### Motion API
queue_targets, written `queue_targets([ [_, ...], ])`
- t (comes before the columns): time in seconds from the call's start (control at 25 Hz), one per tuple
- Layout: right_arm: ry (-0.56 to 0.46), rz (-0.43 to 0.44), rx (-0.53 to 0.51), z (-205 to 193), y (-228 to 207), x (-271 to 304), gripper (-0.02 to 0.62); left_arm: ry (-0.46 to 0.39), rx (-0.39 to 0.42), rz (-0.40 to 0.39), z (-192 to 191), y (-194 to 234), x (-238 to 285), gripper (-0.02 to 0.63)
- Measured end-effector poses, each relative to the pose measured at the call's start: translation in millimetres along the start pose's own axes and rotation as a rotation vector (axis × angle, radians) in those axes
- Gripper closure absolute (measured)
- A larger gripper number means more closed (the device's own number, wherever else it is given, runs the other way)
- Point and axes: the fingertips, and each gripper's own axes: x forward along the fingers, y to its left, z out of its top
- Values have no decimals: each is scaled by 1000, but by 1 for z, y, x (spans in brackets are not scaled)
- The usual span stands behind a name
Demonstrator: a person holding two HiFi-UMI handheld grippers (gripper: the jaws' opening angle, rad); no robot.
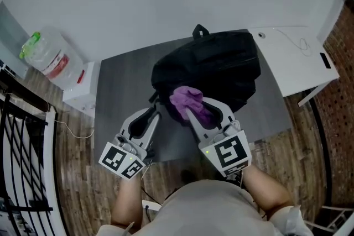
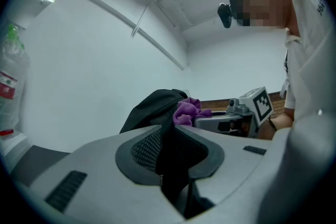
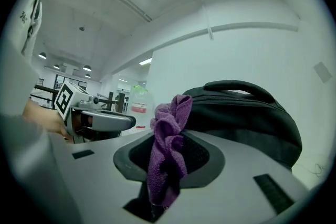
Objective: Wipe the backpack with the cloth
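Right tool (image 1: 194,110) clamped on purple cloth (image 1: 187,98), left tool (image 1: 154,108) gripping backpack (image 1: 221,63) edge, handle (image 1: 199,30) pointing away

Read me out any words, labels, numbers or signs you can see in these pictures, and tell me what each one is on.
No text here can be read.
Water bottle, red label: print too small to read.
Marker cubes: black-and-white square patterns only, no letters or numbers.
Person's shirt, dark print: blurred, unreadable.
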Motion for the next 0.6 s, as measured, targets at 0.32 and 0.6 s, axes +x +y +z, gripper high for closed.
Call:
queue_targets([
  [0.32,16,-61,22,-9,-24,-12,492,18,-15,-30,-7,-12,10,541],
  [0.6,83,-196,38,-34,-78,-31,492,26,-20,-64,-10,-27,24,541],
])
